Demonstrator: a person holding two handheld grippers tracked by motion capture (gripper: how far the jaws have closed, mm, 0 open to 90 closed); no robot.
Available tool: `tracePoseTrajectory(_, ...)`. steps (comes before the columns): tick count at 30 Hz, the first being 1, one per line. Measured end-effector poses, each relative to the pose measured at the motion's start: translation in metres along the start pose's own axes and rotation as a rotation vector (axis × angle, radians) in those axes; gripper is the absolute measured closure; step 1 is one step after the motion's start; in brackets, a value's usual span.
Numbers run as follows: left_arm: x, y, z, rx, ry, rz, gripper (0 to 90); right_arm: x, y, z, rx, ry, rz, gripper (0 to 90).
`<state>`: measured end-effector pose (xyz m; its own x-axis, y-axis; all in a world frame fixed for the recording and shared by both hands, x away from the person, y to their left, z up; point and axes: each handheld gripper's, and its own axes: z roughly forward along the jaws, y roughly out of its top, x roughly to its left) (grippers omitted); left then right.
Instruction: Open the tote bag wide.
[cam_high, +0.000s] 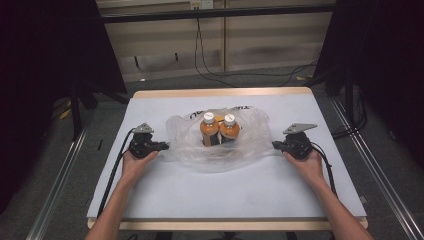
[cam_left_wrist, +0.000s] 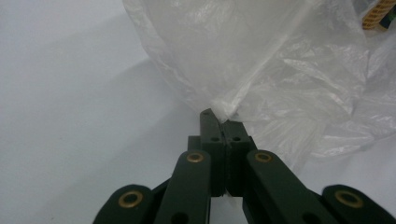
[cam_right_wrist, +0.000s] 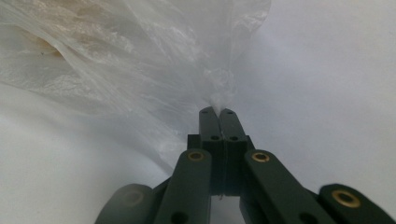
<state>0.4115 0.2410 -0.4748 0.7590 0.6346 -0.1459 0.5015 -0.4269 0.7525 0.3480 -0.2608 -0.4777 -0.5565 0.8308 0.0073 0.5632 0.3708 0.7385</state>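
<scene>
Two bottles (cam_high: 219, 129) with orange contents and white caps stand upright, side by side and touching, inside a clear plastic bag (cam_high: 252, 142) that lies near the middle of the white worktop (cam_high: 200, 195). The bag is spread out wide around them. The left gripper (cam_high: 165, 146) is at the left edge of the bag, and in the left gripper view (cam_left_wrist: 219, 119) its jaws are pressed together with a fold of the thin plastic (cam_left_wrist: 280, 70) pinched at their tips. The right gripper (cam_high: 275, 144) is at the right edge of the bag. In the right gripper view (cam_right_wrist: 217, 112) its jaws are also pressed together on a small bunch of the plastic (cam_right_wrist: 140, 60). Each gripper is held in one hand, low over the worktop.
</scene>
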Motion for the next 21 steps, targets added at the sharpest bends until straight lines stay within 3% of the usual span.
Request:
tracePoseTrajectory(4,-0.006,-0.001,0.007,0.024,-0.002,0.021,90.0,0.002,-0.001,0.005,0.014,0.015,-0.019,90.0)
tracePoseTrajectory(7,-0.015,-0.001,0.016,0.068,0.010,0.060,89.2,0.007,-0.002,0.010,0.025,0.011,-0.033,90.0)
tracePoseTrajectory(12,-0.015,-0.001,0.013,0.063,0.005,0.054,82.7,0.006,-0.003,0.009,0.016,0.017,-0.013,90.0)
tracePoseTrajectory(14,-0.013,-0.001,0.009,0.031,0.011,0.052,79.2,0.006,-0.003,0.008,0.010,0.033,-0.013,88.4)
tracePoseTrajectory(15,-0.012,-0.002,0.002,0.004,0.009,0.046,74.4,0.005,-0.003,0.004,-0.019,0.040,0.000,80.0)
tracePoseTrajectory(16,-0.012,-0.002,0.002,0.004,0.009,0.046,72.7,0.005,-0.003,0.004,-0.019,0.040,0.000,80.0)
tracePoseTrajectory(19,-0.014,-0.003,-0.008,-0.023,-0.016,0.043,64.9,0.004,-0.001,-0.007,-0.087,0.072,0.016,72.1)
tracePoseTrajectory(20,-0.016,-0.003,-0.013,-0.041,-0.023,0.040,58.2,0.007,0.001,-0.017,-0.129,0.078,0.015,63.5)
tracePoseTrajectory(21,-0.017,-0.003,-0.016,-0.053,-0.031,0.042,58.2,0.007,0.001,-0.017,-0.129,0.078,0.015,63.5)
